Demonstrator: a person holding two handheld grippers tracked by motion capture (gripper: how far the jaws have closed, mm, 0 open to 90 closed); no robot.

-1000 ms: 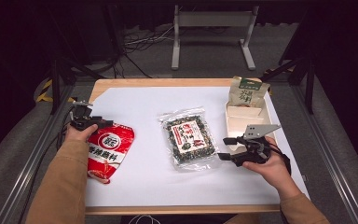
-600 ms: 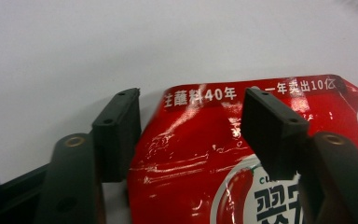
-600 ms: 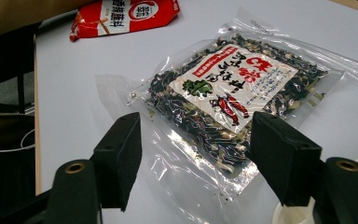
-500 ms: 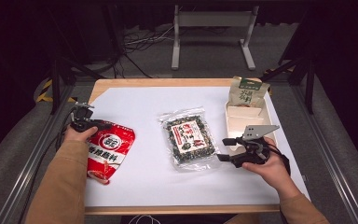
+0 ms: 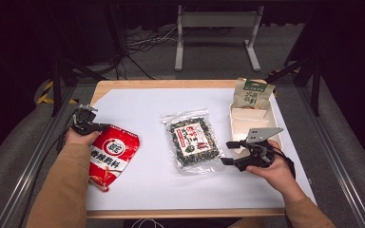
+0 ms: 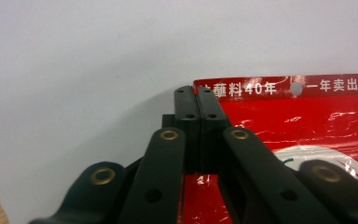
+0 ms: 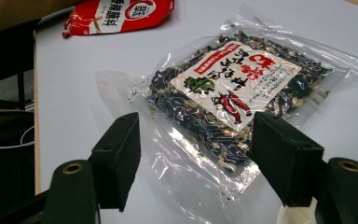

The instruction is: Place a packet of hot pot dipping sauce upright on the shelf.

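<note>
**Left gripper clamps the corner of the red pouch**

Compared with a second ago, the left gripper [image 5: 95,126] sits in the same spot at the bench's 9 o'clock edge, but its jaws, spread beside the pouch in the earlier high view, have just been closing and now meet. In the left gripper view the two black pads stand pressed together with the top left corner of the red pouch [image 6: 307,135] pinched between them. The pouch itself lies where it lay, flat on the white sheet [image 5: 147,104], slanting from the gripper toward 7 o'clock.

The right gripper [image 5: 229,152] has not shifted: it hovers at about 4 o'clock with its jaws wide apart, holding nothing, pointed at the near edge of the clear packet [image 5: 193,141], which lies at the middle of the bench. In the right gripper view that packet [image 7: 228,93] lies just beyond the spread jaws, untouched.

Writing: the red pouch's top strip carries white Chinese characters with "40" and "10" among them, beside a punched hanging hole. The clear packet, full of dark dried pieces, bears a white label with red Chinese lettering and pictured chillies. At 2 o'clock a tan bag [image 5: 253,94] with a green header stands at the far end of a white tray [image 5: 275,128]; its print is too small to read.
</note>
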